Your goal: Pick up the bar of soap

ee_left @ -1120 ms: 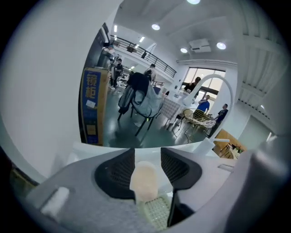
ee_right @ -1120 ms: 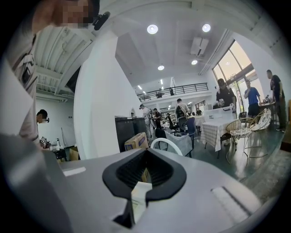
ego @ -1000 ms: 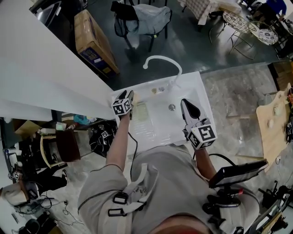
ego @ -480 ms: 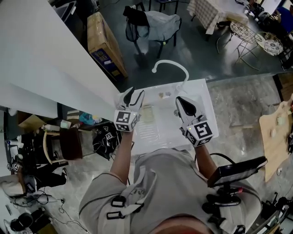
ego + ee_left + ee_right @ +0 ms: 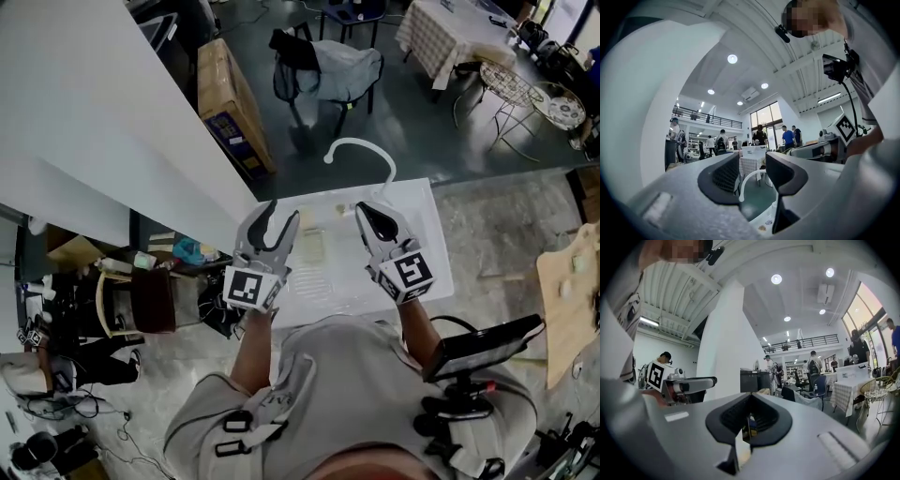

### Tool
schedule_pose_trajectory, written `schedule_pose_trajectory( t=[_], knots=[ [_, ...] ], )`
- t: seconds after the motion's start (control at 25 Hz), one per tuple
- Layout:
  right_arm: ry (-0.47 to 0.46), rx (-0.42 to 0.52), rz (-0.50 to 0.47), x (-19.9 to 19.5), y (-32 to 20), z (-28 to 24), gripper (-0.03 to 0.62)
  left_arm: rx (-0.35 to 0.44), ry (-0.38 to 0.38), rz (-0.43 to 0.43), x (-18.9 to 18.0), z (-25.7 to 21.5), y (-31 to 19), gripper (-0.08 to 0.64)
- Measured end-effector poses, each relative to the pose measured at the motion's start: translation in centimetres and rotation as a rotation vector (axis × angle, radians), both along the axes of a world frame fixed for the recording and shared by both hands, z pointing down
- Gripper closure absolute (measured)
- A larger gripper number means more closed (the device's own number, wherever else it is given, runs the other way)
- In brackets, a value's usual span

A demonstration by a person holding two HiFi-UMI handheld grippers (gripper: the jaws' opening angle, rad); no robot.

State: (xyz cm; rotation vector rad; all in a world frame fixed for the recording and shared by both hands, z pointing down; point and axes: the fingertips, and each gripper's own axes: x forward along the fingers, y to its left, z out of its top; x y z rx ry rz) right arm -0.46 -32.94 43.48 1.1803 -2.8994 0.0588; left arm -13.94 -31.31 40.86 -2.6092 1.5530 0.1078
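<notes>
Above the sink, left tool released, empty; right tool clenched on nothing; soap bar on the drainboard, four o'clock of left tool; advise lowering, straddling its narrow sides, squeezing gently.

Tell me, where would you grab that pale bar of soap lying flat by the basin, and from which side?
Probably its two long edges, coming straight down from above. The bar of soap lies flat on the sink ledge left of the basin, so only its top and narrow sides are free. The open, empty left gripper hangs on that side.
</notes>
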Motion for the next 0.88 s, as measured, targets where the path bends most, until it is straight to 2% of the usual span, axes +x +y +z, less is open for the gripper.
schedule_pose_trajectory(
  t=[0.28,0.32,0.36,0.44,0.52,0.68,0.88],
  knots=[
    [0.004,-0.002,0.0,-0.5,0.5,0.2,0.592,-0.026,0.005,-0.002,-0.4,0.8,0.5,0.411],
    [0.005,-0.002,0.002,-0.4,0.5,0.2,0.591,-0.037,-0.003,0.004,-0.2,1.1,0.6,0.468],
    [0.005,-0.002,0.004,-0.3,0.5,0.2,0.592,-0.048,-0.017,0.015,0.1,1.4,0.7,0.569],
    [0.004,-0.003,0.009,-0.1,0.6,0.2,0.591,-0.053,-0.037,0.038,0.9,1.8,1.0,0.568],
    [0.011,0.0,0.011,0.0,0.7,0.2,0.592,-0.042,-0.017,0.052,1.3,1.6,1.0,0.568],
    [0.08,0.017,-0.003,-0.6,1.5,0.3,0.592,-0.029,0.001,0.046,1.4,1.2,1.4,0.568],
    [0.049,0.02,-0.016,0.0,2.2,0.1,0.592,-0.049,0.046,0.038,1.9,1.2,2.0,0.567]
  ],
)
